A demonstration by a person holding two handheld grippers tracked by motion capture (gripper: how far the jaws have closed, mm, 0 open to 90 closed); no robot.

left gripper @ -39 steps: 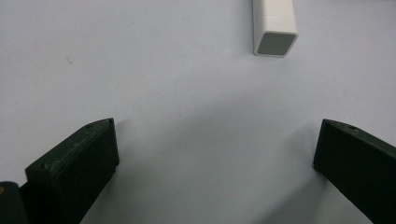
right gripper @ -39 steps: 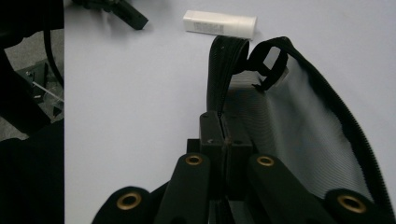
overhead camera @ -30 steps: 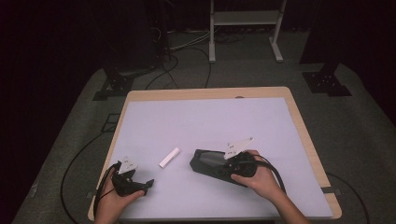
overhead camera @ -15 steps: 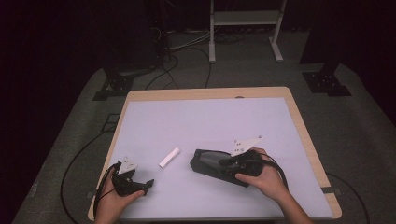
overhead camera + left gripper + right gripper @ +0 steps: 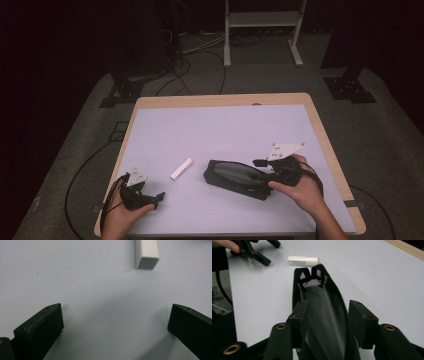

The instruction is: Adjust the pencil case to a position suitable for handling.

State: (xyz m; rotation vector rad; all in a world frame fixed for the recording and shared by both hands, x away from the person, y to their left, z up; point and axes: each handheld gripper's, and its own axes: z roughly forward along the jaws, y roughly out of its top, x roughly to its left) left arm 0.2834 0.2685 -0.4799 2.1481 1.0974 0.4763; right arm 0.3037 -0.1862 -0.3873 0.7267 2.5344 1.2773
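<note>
A dark lab or studio — cables [image 5: 200, 60] trail over grey floor past a metal stand [image 5: 262, 30] behind the table [image 5: 220, 100].

White-topped table [image 5: 220, 125] with wooden edge, grey floor [image 5: 390, 130], black cables [image 5: 200, 60], white metal stand [image 5: 262, 20]

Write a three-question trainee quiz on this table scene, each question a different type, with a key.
1. True or false: the left tongs are closed on the small white rectangular block.
2. Multiple choice: the long black fabric pouch lies (A) between the right tongs' jaws, (B) on the floor, (C) under the left hand.
3. Fill in: in the high view, the white block lies on the pale table top to the ___ of the pouch.

Key: 1 false, the jaws stand open and the block lies ahead of them, apart; 2 A; 3 left.
</note>
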